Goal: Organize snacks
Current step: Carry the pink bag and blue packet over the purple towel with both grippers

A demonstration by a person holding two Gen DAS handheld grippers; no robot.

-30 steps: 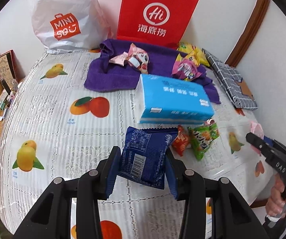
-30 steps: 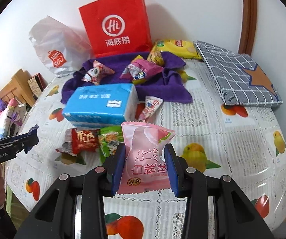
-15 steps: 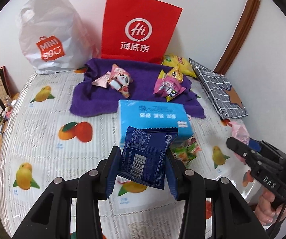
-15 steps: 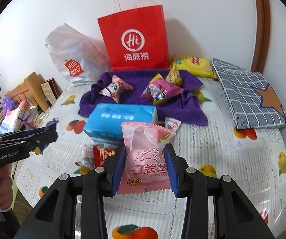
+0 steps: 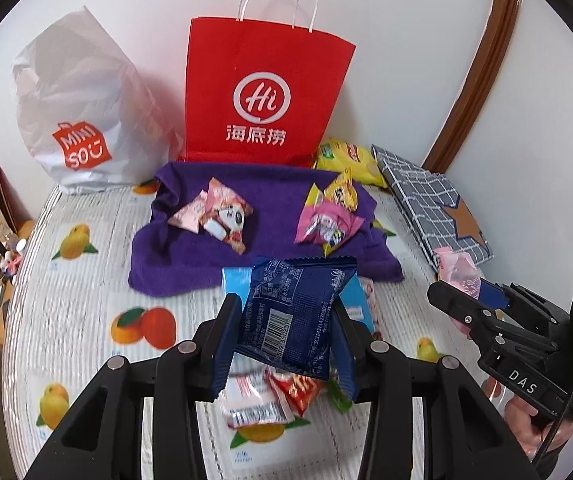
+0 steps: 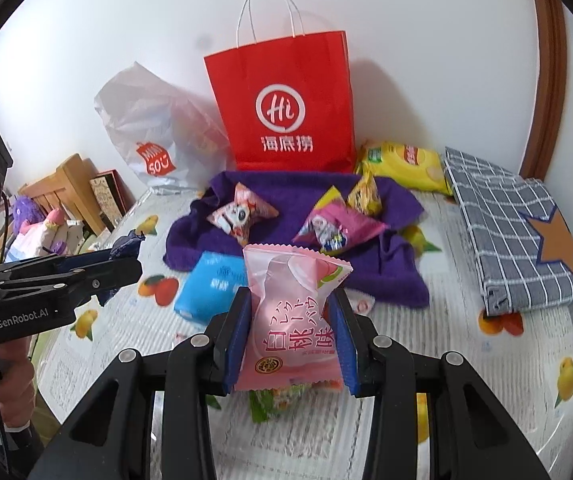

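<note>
Pinched across its middle, the dark blue snack packet [image 5: 294, 316] hangs in the left gripper [image 5: 284, 344], lifted above the worktop [image 5: 66, 304]; the right gripper [image 6: 290, 344] is closed likewise on a pink peach packet [image 6: 290, 320]. Both look light, air-puffed and slick, probably crushable, so a gentle hold across the flat faces suits better than the crimped ends. Beyond lie a purple towel [image 5: 174, 256] with more snacks and a red paper bag [image 5: 266, 92]. Packets beneath the grippers are half hidden and blurred, and the bag's inside cannot be seen.

A lived-in home room. A fruit-print tablecloth [image 5: 86, 312] covers the table beside shopping bags [image 6: 290, 104], a folded checked cloth [image 6: 518, 236], plush toys [image 6: 42, 228] and a wooden door frame [image 5: 482, 60].
</note>
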